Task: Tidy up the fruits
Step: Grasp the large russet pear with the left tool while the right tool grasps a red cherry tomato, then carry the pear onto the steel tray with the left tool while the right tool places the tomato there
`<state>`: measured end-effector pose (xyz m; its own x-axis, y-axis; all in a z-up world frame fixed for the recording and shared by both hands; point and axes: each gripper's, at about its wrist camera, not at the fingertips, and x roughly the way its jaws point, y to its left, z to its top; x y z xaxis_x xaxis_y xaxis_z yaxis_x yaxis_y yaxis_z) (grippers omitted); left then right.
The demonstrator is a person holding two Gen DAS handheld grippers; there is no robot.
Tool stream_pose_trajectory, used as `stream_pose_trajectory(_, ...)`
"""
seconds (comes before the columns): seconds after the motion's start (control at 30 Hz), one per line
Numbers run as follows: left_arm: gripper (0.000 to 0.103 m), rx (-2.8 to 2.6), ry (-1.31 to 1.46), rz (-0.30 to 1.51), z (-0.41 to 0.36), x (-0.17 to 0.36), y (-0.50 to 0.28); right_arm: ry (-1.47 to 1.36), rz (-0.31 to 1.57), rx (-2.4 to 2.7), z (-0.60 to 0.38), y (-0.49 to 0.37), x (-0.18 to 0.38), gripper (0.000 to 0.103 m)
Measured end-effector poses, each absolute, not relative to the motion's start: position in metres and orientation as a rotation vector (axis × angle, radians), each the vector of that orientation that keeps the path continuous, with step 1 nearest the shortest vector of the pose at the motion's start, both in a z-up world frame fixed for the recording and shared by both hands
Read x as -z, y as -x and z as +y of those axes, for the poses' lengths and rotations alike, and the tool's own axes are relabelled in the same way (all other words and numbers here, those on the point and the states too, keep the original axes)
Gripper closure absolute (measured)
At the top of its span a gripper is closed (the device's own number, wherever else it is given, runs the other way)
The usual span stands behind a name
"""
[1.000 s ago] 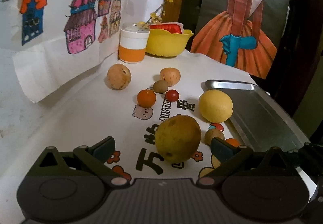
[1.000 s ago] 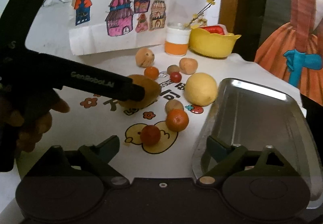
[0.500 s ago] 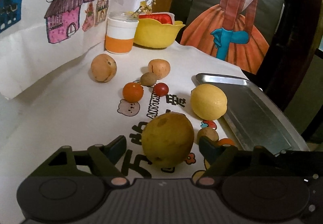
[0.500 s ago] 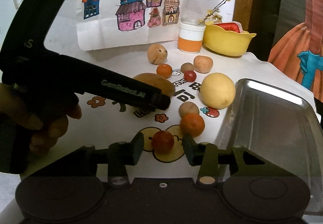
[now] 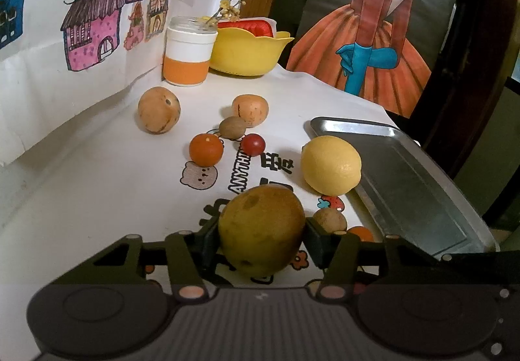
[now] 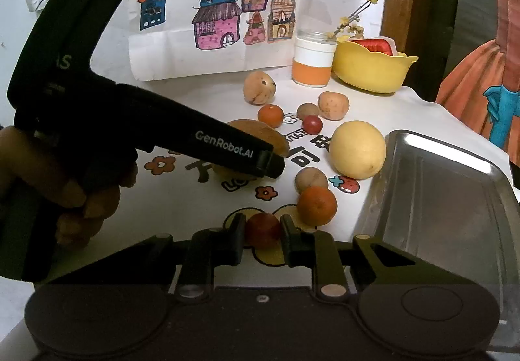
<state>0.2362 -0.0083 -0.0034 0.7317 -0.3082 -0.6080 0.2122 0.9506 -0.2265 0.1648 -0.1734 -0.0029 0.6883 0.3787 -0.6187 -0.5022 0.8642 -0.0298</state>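
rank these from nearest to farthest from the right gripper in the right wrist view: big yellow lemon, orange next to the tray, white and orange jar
From the right gripper:
1. Orange, just ahead and to its right, beside the tray's near corner.
2. Big yellow lemon, farther ahead on the right, against the tray's left edge.
3. White and orange jar, at the back beside the yellow bowl.

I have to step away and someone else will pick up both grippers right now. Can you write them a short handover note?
Left gripper: shut on the large yellow-brown fruit, which looks to be on the cloth.
Right gripper: shut on the small red fruit, near the front edge of the cloth.
Metal tray: to the right, nothing in it yet.
On the cloth: lemon beside the tray, an orange fruit and a small brown fruit near it, and five more toward the back.
Done: both grasps. Left: probably carry both to the tray, then the rest.
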Motion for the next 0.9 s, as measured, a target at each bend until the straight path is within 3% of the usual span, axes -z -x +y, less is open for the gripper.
stream_pose_trajectory(0.9, 0.046, 0.287, 0.188, 0.651, -0.028, -0.013, -0.164, 0.105, 0.604, -0.440, -0.221, -0.117, -0.015, 0.080)
